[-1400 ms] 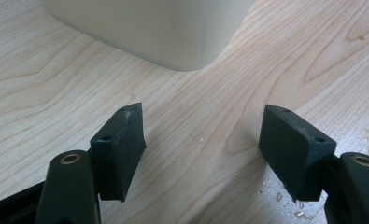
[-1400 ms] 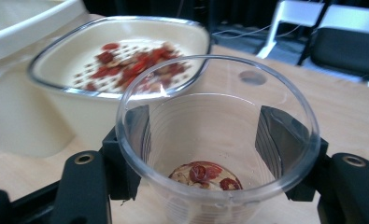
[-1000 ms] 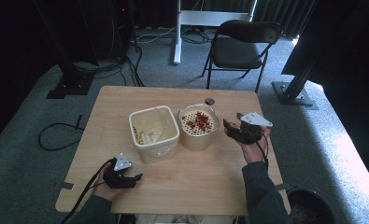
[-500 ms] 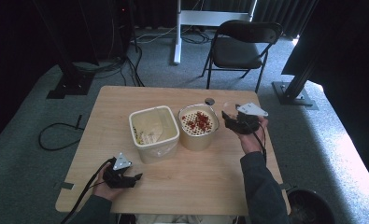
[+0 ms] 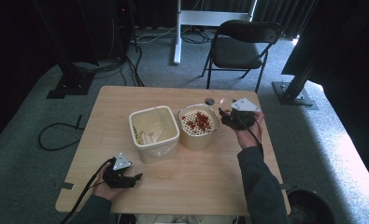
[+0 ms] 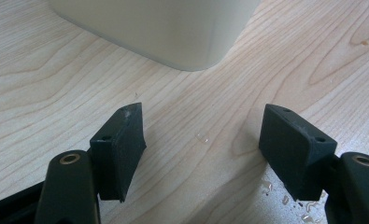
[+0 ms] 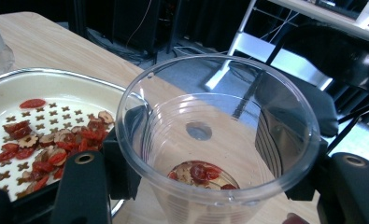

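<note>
Currently: clear plastic cup (image 7: 218,149) pinched in right gripper (image 7: 218,186) jaws, beside round strainer bowl (image 5: 199,126) of red slices (image 5: 201,120); a few slices lie in cup, most remain in strainer. Left gripper (image 6: 205,154) rests on counter (image 5: 191,177), jaws spread, empty.

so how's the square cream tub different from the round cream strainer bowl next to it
The square cream plastic tub has rounded corners and solid walls, while the round cream strainer bowl has a perforated floor. The tub holds pale, yellowish contents; the strainer bowl holds red dried fruit slices. The tub looks wider. Both stand upright, side by side on the wooden table.
</note>
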Demonstrator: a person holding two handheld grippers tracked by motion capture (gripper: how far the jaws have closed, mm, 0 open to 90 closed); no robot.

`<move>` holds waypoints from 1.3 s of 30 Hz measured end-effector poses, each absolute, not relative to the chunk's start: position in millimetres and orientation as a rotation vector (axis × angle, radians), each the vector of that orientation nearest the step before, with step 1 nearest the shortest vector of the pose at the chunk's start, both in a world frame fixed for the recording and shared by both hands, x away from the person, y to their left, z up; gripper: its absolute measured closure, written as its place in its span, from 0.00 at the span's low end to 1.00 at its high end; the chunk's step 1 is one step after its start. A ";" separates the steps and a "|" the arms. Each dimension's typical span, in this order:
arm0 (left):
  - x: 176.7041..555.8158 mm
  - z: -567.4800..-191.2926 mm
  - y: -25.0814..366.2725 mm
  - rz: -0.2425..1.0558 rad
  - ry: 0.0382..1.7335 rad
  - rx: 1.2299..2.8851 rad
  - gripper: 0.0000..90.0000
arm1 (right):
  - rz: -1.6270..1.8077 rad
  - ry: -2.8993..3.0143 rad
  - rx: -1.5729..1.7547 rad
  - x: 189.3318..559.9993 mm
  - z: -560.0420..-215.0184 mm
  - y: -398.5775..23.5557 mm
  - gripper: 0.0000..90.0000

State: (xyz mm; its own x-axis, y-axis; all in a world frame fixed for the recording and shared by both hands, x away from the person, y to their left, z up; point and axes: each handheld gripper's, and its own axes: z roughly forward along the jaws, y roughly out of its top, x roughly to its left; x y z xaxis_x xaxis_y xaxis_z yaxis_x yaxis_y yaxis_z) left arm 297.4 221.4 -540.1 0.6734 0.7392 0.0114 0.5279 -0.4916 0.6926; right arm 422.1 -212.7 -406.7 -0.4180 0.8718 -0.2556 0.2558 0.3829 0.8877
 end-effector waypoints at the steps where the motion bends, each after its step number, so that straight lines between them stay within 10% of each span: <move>1: 297.4 -540.1 221.4 0.406 0.971 2.211 0.35 | 1.008 1.887 0.968 422.5 -405.8 -211.0 0.39; 39: 297.5 -540.6 221.6 0.409 0.967 2.208 0.35 | 0.530 1.933 0.574 420.0 -396.3 -160.3 0.39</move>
